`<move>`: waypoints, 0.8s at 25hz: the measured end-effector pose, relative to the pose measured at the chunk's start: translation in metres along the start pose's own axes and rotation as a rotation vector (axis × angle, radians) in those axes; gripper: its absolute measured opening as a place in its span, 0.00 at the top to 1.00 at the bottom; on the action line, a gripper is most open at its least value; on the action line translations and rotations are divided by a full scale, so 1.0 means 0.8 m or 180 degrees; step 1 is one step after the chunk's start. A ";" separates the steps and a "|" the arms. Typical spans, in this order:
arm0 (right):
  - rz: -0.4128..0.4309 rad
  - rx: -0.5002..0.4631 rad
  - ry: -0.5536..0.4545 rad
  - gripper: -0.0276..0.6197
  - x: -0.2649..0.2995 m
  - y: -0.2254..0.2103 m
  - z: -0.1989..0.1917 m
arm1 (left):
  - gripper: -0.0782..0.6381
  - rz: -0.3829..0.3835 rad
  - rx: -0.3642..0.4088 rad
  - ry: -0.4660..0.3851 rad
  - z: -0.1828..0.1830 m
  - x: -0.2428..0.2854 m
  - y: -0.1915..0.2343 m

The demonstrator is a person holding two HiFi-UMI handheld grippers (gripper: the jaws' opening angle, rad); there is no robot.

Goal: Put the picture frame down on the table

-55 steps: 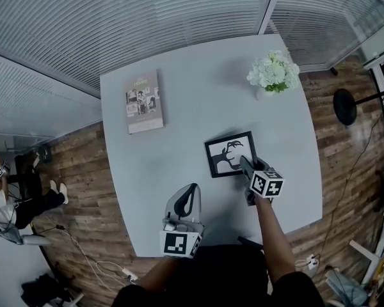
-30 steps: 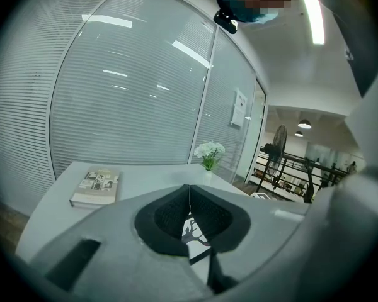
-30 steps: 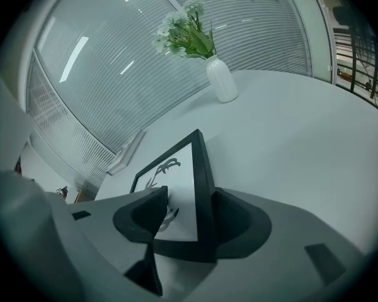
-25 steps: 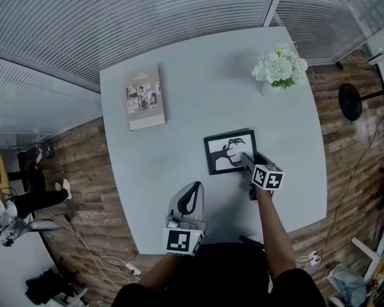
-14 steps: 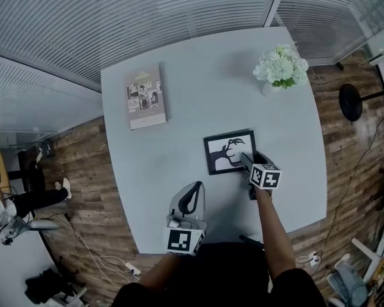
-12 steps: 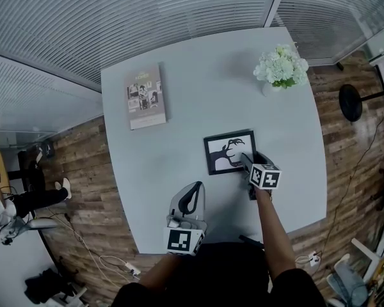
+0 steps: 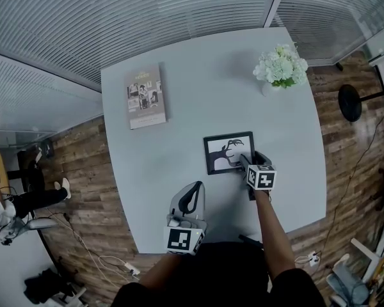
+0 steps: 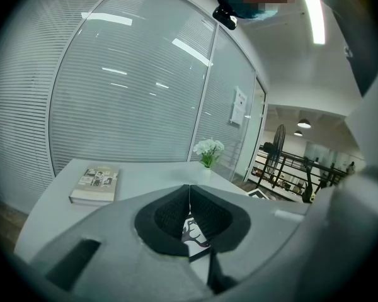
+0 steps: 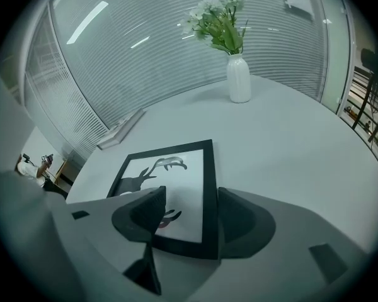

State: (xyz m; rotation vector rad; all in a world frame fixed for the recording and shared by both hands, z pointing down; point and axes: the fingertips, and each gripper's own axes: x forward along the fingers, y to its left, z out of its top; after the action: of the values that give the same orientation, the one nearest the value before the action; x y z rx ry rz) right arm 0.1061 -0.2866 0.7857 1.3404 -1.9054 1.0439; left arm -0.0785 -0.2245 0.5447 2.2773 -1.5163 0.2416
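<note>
picture frame lies flat on the desk, right claw parted astride its near edge (the release, i'd say); next, draw it straight back; left claw pinched together, empty

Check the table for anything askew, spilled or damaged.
Nothing stands out. The frame lies flat on the table, its edge between the parted jaws of the right gripper. The book lies flat, the flowers stand upright, nothing is spilled. The left gripper is shut and empty.
</note>
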 end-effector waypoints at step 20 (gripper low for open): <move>0.0048 -0.0008 -0.0342 0.75 -0.089 0.026 -0.004 | 0.87 -0.0115 0.0170 -0.0246 0.025 -0.066 -0.042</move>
State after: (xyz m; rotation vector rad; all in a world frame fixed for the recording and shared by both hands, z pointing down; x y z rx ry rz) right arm 0.1100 -0.2452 0.7246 1.4082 -1.9969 0.9943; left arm -0.0703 -0.1767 0.5004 2.3789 -1.5218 0.1882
